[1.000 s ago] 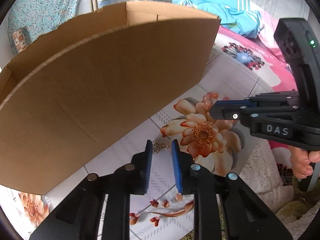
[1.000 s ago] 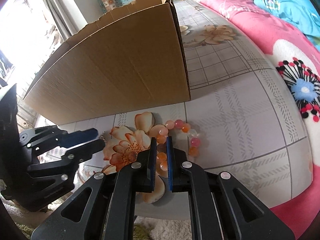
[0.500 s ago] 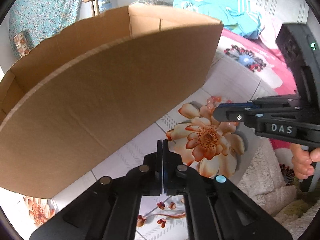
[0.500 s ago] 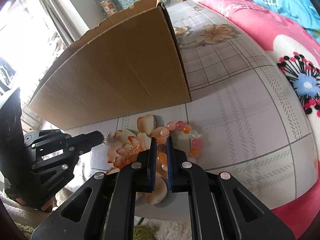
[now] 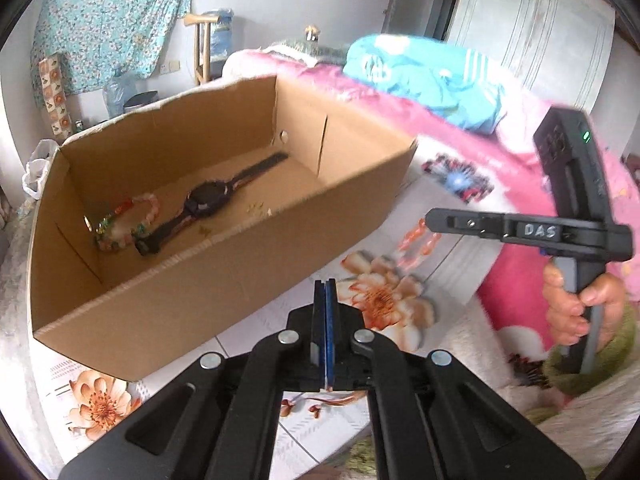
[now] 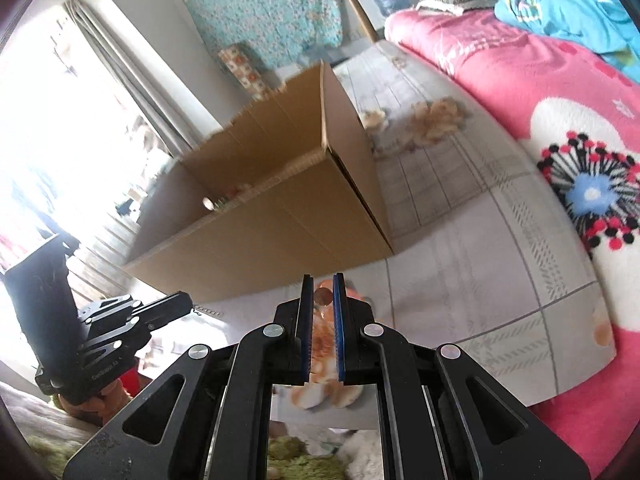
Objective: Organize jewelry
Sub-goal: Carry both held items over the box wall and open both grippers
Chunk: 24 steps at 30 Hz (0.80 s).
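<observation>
Both claws lifted: left claw (image 5: 325, 286) clenched, right claw (image 6: 323, 280) grasping bead bracelet (image 6: 323, 297); box (image 5: 224, 276) ahead.

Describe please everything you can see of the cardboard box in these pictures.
The cardboard box is plain brown corrugated board, open on top, its flaps gone or folded away. It stands on the flowered cloth, long side toward both grippers, touched by neither. Inside on its floor lie a dark wristwatch and a multicoloured bead bracelet beside it, with a few small pale bits nearby. Small round holes pierce two walls.
</observation>
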### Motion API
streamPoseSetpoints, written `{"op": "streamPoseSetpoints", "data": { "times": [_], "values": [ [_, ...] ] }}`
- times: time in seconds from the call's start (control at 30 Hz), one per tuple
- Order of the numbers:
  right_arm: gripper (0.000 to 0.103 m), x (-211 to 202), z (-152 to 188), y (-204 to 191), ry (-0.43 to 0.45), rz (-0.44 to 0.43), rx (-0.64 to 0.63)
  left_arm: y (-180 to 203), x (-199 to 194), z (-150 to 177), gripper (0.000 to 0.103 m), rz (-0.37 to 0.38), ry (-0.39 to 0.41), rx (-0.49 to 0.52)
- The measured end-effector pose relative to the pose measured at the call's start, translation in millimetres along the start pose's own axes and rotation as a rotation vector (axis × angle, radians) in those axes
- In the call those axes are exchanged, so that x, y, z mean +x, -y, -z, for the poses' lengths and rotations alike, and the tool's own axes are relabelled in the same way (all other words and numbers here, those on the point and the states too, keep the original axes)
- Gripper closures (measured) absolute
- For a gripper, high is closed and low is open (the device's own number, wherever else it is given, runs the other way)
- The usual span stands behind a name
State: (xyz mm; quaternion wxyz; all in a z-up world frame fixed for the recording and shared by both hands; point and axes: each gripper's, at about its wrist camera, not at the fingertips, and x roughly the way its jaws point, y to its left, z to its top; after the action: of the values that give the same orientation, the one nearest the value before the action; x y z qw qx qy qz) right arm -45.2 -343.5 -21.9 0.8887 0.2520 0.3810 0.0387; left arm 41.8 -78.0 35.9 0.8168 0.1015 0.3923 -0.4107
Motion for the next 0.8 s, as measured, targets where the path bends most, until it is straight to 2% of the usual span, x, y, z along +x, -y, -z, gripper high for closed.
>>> {"op": "streamPoseSetpoints", "data": {
  "times": [0.2,0.4,0.6,0.8],
  "values": [
    [0.096,-35.8,-11.4,-16.1,0.082,-0.065,-0.017,-1.7,-39.1,-28.5,0.103,0.035,0.093,0.003],
    [0.096,-58.5,-46.8,-43.1,0.176,-0.095,-0.113,-24.1,-63.0,-58.3,0.103,0.036,0.147,-0.006],
    [0.096,-40.6,-81.0,-57.7,0.183,-0.131,-0.177,-58.9,-48.9,-78.9,0.103,0.003,0.089,-0.043],
    [0.096,2.7,-111.6,-52.9,0.089,-0.167,-0.191,-100.5,-6.4,-83.2,0.103,-0.017,-0.075,-0.122]
  ]
}}
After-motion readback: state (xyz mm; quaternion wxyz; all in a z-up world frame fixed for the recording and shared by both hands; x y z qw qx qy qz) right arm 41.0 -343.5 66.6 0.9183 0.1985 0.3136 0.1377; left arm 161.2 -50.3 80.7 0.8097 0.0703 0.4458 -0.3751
